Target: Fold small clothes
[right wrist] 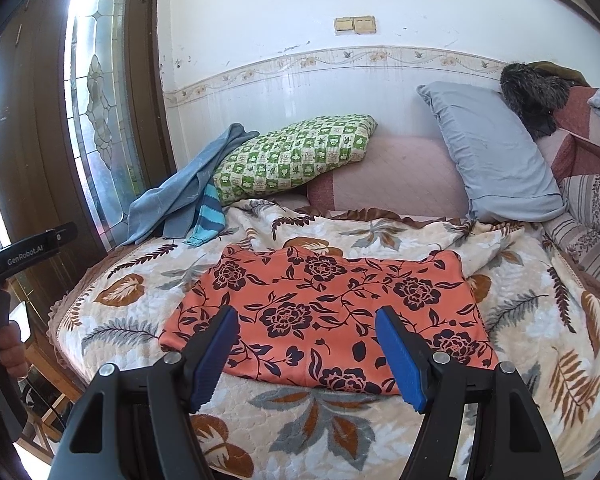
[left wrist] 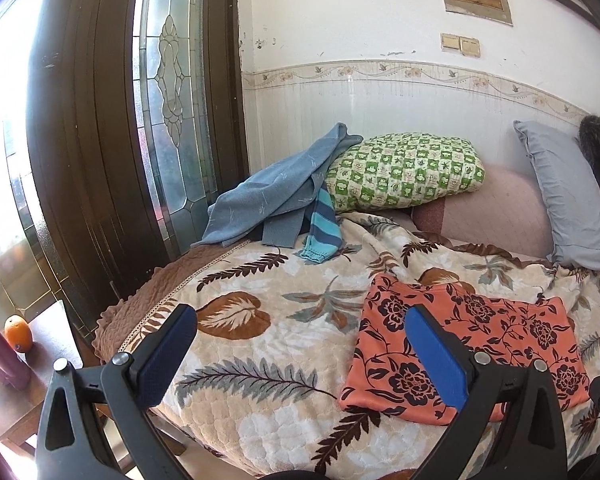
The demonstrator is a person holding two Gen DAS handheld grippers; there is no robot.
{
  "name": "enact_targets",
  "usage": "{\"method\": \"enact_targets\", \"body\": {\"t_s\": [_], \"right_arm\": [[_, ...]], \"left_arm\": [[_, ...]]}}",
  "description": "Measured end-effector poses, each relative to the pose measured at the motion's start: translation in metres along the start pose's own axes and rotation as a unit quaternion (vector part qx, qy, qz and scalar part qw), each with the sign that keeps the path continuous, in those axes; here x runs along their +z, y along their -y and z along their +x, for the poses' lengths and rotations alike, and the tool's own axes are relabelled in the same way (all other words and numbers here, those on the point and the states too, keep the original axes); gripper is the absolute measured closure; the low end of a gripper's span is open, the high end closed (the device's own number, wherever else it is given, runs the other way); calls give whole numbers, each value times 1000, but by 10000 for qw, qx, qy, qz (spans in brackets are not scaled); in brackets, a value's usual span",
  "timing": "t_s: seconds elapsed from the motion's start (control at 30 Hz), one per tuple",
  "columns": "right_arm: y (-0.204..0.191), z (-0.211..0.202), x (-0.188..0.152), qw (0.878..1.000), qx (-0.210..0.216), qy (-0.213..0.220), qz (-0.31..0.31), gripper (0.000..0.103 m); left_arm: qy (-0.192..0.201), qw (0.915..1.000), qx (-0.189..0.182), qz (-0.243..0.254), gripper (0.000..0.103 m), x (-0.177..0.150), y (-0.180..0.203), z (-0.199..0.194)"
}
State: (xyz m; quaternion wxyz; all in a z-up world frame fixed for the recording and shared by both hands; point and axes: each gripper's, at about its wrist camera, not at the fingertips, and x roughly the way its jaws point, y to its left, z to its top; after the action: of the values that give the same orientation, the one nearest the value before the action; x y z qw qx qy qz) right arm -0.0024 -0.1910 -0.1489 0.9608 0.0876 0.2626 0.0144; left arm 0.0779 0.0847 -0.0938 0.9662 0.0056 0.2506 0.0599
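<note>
The orange floral garment (right wrist: 328, 312) lies folded flat on the leaf-patterned blanket (right wrist: 540, 320), occupying the centre of the right wrist view. In the left wrist view the same garment (left wrist: 480, 340) sits in the lower right of the frame.

The right gripper (right wrist: 306, 320) hangs over the near edge of the garment with its blue pads (right wrist: 400, 364) spread wide; nothing is between them, and the garment lies beyond and beneath them, not grasped. The left gripper (left wrist: 300, 320) is likewise released, jaws wide apart over bare blanket, its right-hand pad overlapping the garment's left edge in the picture.

At the upper left of the blanket a blue-grey garment (left wrist: 268, 188) is heaped against a green checked pillow (left wrist: 404, 172), with a striped teal sleeve (left wrist: 322, 228) hanging below it. A grey pillow (right wrist: 492, 148) leans at the upper right. A hand (right wrist: 12, 348) grips a black handle at the left edge of the right wrist view.
</note>
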Motion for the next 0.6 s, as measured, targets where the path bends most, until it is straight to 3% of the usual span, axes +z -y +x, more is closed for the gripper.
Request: {"method": "enact_targets", "body": {"t_s": [0.6], "right_arm": [[21,-13,11,9993,-34,265,271,29]], "left_arm": [[25,9997,-53,230,0,3,23,-10]]}}
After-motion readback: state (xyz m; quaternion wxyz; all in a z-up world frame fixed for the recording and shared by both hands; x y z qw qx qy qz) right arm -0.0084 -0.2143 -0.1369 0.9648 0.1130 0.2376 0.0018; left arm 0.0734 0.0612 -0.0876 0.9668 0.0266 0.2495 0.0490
